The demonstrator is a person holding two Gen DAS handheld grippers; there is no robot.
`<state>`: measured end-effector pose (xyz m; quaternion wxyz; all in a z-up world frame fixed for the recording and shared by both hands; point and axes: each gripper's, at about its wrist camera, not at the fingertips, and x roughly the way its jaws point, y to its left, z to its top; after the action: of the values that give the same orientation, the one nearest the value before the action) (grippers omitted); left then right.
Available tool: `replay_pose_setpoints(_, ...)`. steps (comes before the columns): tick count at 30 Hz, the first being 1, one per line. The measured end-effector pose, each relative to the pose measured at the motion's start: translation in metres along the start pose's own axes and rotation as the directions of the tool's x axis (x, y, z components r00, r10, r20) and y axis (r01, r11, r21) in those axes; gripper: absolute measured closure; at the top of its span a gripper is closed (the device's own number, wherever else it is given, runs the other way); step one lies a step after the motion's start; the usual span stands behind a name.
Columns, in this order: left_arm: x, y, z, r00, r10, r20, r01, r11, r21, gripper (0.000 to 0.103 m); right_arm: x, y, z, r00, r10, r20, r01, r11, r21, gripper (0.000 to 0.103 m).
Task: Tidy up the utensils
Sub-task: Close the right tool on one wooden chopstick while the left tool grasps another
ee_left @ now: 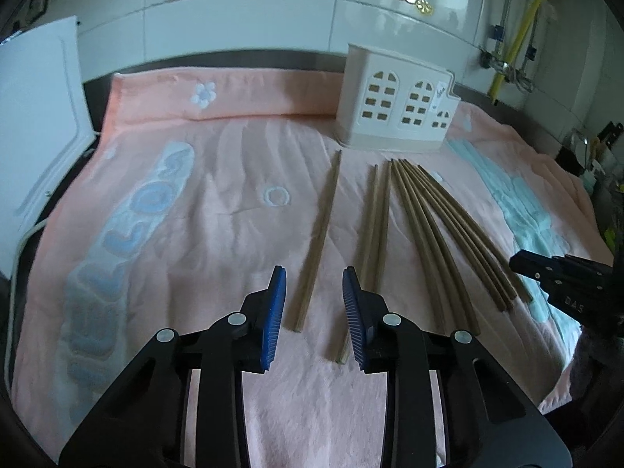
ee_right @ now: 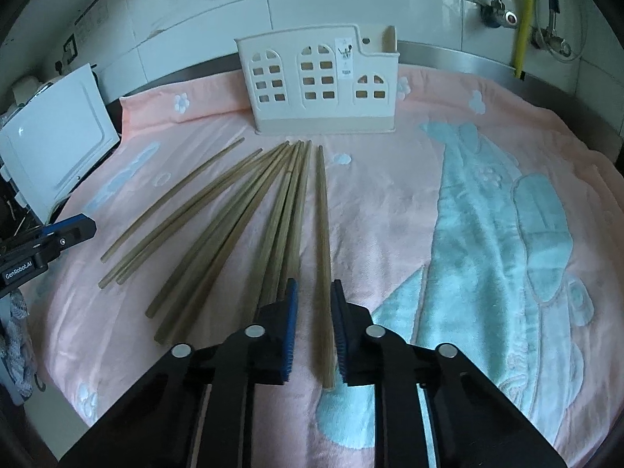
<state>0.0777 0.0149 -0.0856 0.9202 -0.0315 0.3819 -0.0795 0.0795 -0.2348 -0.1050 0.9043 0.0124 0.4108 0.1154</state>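
Several wooden chopsticks (ee_left: pixel 421 230) lie fanned on a pink towel (ee_left: pixel 218 210), also in the right wrist view (ee_right: pixel 249 218). A cream house-shaped utensil holder (ee_left: pixel 394 101) stands upright behind them, also in the right wrist view (ee_right: pixel 323 82). My left gripper (ee_left: pixel 314 277) is open, its jaws on either side of the leftmost chopstick (ee_left: pixel 318 238). My right gripper (ee_right: pixel 314 288) is open, straddling the rightmost chopstick (ee_right: pixel 323 257) near its thick end. The right gripper shows at the right edge of the left wrist view (ee_left: pixel 561 277). The left gripper shows at the left of the right wrist view (ee_right: pixel 46 245).
A white appliance (ee_right: pixel 54 136) stands at the towel's left edge. A tiled wall (ee_left: pixel 241 11) and a steel counter rim (ee_right: pixel 468 58) run behind. A yellow hose (ee_right: pixel 524 11) and taps hang at the back right. The towel (ee_right: pixel 487 214) carries a blue pattern on the right.
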Motion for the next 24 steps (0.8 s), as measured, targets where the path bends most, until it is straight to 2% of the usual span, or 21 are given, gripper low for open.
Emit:
replay_pose_setpoints(7, 0.026, -0.002, 0.002, 0.998, -0.025, -0.061, 0.027, 0.999, 0.039, 0.073, 0.008, -0.004, 0.001, 1.0, -0.012, -0.019, 0.012, 1.0, 0.007, 0.098)
replay_pose_setpoints(8, 0.03, -0.002, 0.002, 0.997, -0.032, -0.069, 0.035, 0.999, 0.042, 0.075, 0.008, -0.004, 0.001, 1.0, -0.013, -0.017, 0.013, 1.0, 0.007, 0.098)
replay_pose_setpoints(9, 0.032, -0.002, 0.002, 0.996, -0.038, -0.075, 0.041, 0.998, 0.042, 0.081, 0.008, -0.004, 0.001, 1.0, -0.013, -0.018, 0.013, 1.0, 0.007, 0.099)
replay_pose_setpoints(13, 0.043, 0.0, 0.002, 0.994, -0.054, -0.096, 0.057, 0.998, 0.035, 0.088, 0.01, -0.004, 0.002, 1.0, -0.021, -0.022, 0.021, 1.0, -0.001, 0.099)
replay_pose_setpoints(17, 0.054, 0.002, 0.002, 0.992, -0.047, -0.12, 0.051, 0.998, 0.031, 0.088, 0.012, -0.003, 0.002, 1.0, -0.025, -0.018, 0.025, 1.0, -0.002, 0.099)
replay_pose_setpoints(24, 0.058, 0.004, 0.004, 0.992, -0.055, -0.117, 0.057, 0.998, 0.01, 0.088, 0.018, -0.004, 0.001, 0.999, -0.024, -0.027, 0.024, 1.0, 0.008, 0.095)
